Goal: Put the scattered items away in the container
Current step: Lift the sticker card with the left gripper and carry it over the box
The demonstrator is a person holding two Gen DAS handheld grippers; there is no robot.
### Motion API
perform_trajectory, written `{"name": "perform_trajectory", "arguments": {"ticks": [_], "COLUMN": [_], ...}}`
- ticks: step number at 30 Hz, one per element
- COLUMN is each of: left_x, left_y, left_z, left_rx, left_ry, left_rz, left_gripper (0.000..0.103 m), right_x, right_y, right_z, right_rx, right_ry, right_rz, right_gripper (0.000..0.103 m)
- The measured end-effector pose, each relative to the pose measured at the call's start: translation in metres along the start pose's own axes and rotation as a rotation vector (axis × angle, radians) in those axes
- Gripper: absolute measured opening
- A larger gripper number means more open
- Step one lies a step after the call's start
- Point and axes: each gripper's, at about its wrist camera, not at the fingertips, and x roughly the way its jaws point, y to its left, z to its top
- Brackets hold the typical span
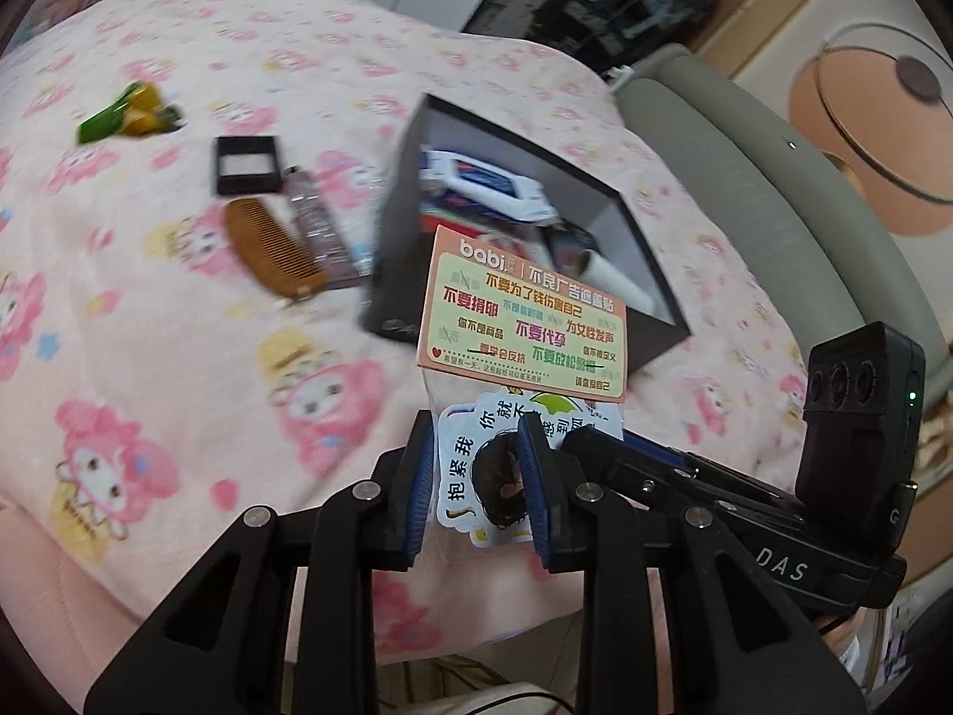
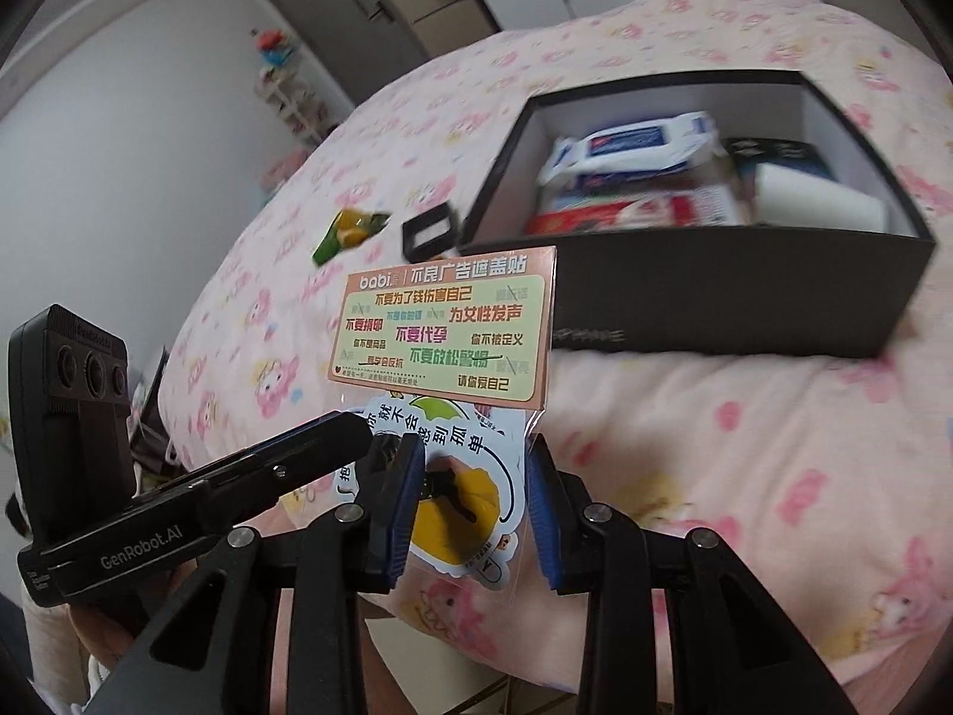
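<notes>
- I have one sticker pack (image 1: 524, 351) up off the bed, and both grippers are on it: my left gripper (image 1: 479, 485) has its blue pads closed on the clear lower part of the pack.
- My right gripper (image 2: 470, 494) comes at the same pack (image 2: 452, 328) from the other side; the plastic sits between its fingers, the left pad looks pressed to it, but I cannot tell whether the right pad touches.
- The pack's orange card with printed slogans stands upright above the fingers, loose stickers showing through the clear sleeve below.
- One black box (image 2: 732, 292), open at the top, sits on the pink patterned blanket (image 1: 178, 310) just beyond the pack.
- Inside the box I count one white-and-blue wipes packet (image 2: 637, 149), one white roll (image 2: 816, 199) and some red-printed flat items under them, too blurred to count.
- Still lying on the blanket, left of the box: one brown comb (image 1: 271, 250), one tube (image 1: 315, 226) touching the comb's edge, one small black square case (image 1: 247, 164), one green-and-yellow wrapper (image 1: 128, 113) further off.
- That makes four loose things on the bed, one in the grippers.
</notes>
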Motion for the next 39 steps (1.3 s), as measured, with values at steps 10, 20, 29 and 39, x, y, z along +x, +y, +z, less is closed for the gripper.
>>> {"name": "perform_trajectory", "arguments": {"ticks": [10, 20, 29, 39], "left_x": [0.027, 0.059, 0.113, 0.162], "left_y": [-0.055, -0.08, -0.069, -0.049], "left_z": [0.029, 0.084, 0.124, 0.125], "left_rx": [0.109, 0.182, 0.18, 0.169], "left_ry": [0.012, -0.025, 0.03, 0.19], "left_rz": [-0.024, 0.024, 0.117, 0.212], "left_gripper": [0.027, 0.027, 0.025, 0.025], "right_x": [-0.032, -0.034, 0.006, 0.065], "right_y": [-0.036, -0.051, -0.071, -0.107], "right_z": [0.019, 0.079, 0.13, 0.132], "right_rx": [0.041, -0.023, -0.041, 0.019], "right_ry": [-0.083, -0.139, -0.14, 0.013], "right_rz": [-0.053, -0.107, -0.151, -0.134], "right_gripper": [0.03, 0.03, 0.03, 0.03]}}
